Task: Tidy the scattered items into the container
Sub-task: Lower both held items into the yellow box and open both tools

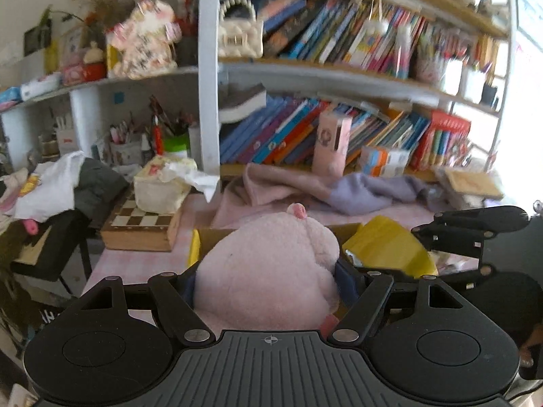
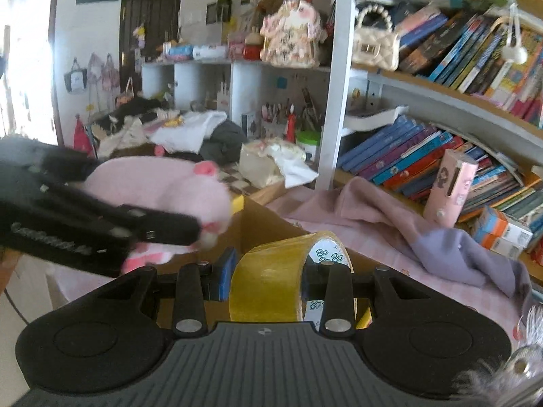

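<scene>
The left gripper point(image 1: 268, 288) squeezed a pink plush point(image 1: 268, 268); the right gripper point(image 2: 268, 281) pinched a yellow tape roll point(image 2: 271, 278) — both hung just over the box point(image 2: 261, 217). The fat plush might catch the rim and tumble out.

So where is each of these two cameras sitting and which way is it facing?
Left wrist: on the left gripper, facing the bookshelf; its fingers clamp a pink plush toy over a cardboard box; the right gripper shows at right.
Right wrist: on the right gripper, facing the same shelves; its fingers clamp a yellow tape roll; the left gripper shows at left.
Shared: plush, tape, box, pink cloth, chessboard box.
</scene>
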{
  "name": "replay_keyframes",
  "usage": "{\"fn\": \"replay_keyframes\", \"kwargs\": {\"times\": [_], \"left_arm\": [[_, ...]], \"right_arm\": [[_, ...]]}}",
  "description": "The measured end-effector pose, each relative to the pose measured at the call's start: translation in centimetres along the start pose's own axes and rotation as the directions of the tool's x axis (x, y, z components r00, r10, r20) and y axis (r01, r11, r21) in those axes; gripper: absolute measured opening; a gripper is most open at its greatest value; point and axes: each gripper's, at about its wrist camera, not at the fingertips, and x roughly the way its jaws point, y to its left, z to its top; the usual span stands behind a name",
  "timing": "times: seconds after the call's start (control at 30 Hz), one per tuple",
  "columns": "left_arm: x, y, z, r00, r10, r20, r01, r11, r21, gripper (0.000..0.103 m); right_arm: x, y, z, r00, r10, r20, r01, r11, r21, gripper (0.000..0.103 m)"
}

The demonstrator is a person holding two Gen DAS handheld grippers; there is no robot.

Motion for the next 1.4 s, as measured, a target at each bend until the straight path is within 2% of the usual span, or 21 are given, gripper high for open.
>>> {"fn": "replay_keyframes", "kwargs": {"times": [0.17, 0.3, 0.53, 0.7, 1.0, 1.2, 1.4], "left_arm": [[5.7, -0.3, 0.3, 0.994, 0.021, -0.104, -0.017, 0.999, 0.045, 0.076], [9.1, -0.3, 0.2, 0.984, 0.034, -0.175, -0.021, 0.997, 0.074, 0.076], [12.9, 0.0, 0.3, 0.963, 0.097, -0.25, -0.06, 0.986, 0.153, 0.077], [14.1, 0.1, 0.1, 0.952, 0.107, -0.288, -0.059, 0.983, 0.172, 0.079], [14.1, 0.3, 0.4, 0.949, 0.122, -0.29, -0.075, 0.983, 0.167, 0.084], [12.7, 0.8, 1.3, 0.961, 0.137, -0.239, -0.102, 0.983, 0.153, 0.092], [9.0, 0.2, 2.6, 0.972, 0.195, -0.134, -0.173, 0.972, 0.158, 0.096]], "right_arm": [[5.4, -1.9, -0.8, 0.996, 0.007, -0.091, -0.01, 0.999, -0.033, 0.034], [8.1, -3.5, -1.6, 0.986, 0.034, -0.163, -0.041, 0.998, -0.038, 0.035], [11.1, -4.4, -2.3, 0.964, 0.067, -0.256, -0.089, 0.993, -0.076, 0.035], [11.7, -3.8, -2.6, 0.952, 0.091, -0.292, -0.126, 0.986, -0.105, 0.035], [12.4, -4.0, -2.3, 0.946, 0.121, -0.302, -0.158, 0.982, -0.1, 0.038], [11.1, -4.4, -1.6, 0.967, 0.12, -0.224, -0.148, 0.983, -0.112, 0.052], [8.7, -5.2, -0.4, 0.98, 0.128, -0.153, -0.141, 0.987, -0.082, 0.055]]}}
